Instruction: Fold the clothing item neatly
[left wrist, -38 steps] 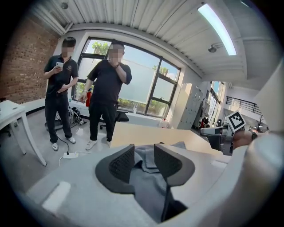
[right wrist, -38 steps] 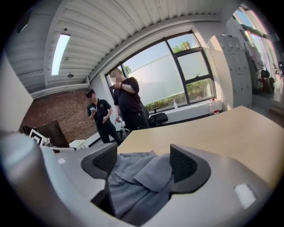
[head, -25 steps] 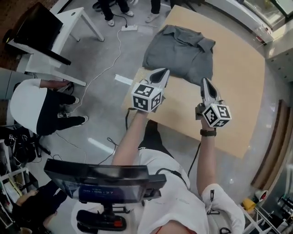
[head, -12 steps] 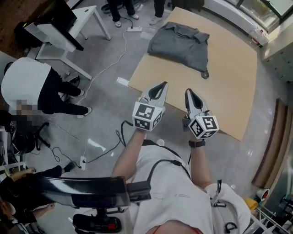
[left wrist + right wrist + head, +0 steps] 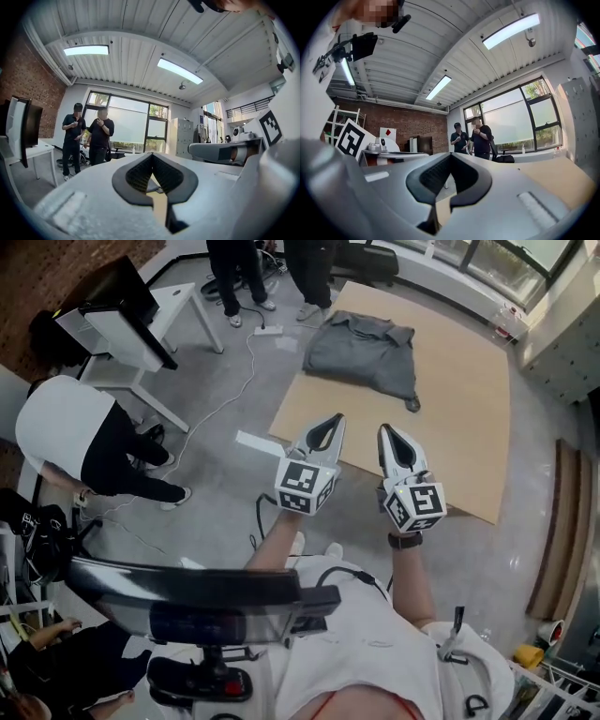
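Observation:
A grey garment (image 5: 364, 352) lies folded in a rough square at the far left corner of the tan table (image 5: 459, 418). My left gripper (image 5: 331, 422) and right gripper (image 5: 387, 434) are held side by side at the table's near edge, well short of the garment. Both point level, away from me, with jaws closed and nothing between them. In the left gripper view the shut left gripper (image 5: 151, 157) fills the lower frame; the right gripper view shows the shut right gripper (image 5: 450, 156) the same way. Neither gripper view shows the garment clearly.
Two people (image 5: 281, 268) stand beyond the table's far left corner. A seated person in a white top (image 5: 75, 442) is at the left by a white desk (image 5: 155, 324). Cables and a power strip (image 5: 264, 331) lie on the grey floor.
Both grippers have drawn back from the garment toward me and risen, and they now sit closer together. The garment stays on the table, and the view now takes in more of the room.

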Tool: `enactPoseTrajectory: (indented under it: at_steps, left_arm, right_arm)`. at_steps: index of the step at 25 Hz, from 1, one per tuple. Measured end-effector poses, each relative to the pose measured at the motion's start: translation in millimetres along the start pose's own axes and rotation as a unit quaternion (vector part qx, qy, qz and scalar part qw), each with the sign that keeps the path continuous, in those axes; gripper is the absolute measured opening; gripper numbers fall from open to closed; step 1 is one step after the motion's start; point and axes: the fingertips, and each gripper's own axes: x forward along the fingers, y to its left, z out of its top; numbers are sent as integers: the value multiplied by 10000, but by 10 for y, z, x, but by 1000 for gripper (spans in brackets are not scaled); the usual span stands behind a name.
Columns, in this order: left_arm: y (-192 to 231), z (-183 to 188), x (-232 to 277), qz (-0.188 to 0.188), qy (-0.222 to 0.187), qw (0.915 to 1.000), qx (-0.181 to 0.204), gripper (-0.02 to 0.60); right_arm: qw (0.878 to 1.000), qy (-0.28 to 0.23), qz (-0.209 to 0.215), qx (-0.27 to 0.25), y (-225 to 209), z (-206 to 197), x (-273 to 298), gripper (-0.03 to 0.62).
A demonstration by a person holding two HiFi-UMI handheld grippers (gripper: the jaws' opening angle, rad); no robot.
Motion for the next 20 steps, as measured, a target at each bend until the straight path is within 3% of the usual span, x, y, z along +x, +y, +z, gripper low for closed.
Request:
enactPoseTrajectory:
  at_steps: [7, 20]
  left_arm:
    - [-125, 2, -75, -397, 38, 9992, -2, 0]
    - [-163, -35, -181, -538, 100, 9985, -63, 0]
  right_arm:
    - [9997, 162, -100, 146, 269, -194, -41, 3]
    - [9983, 131, -544, 170, 233, -161, -282, 3]
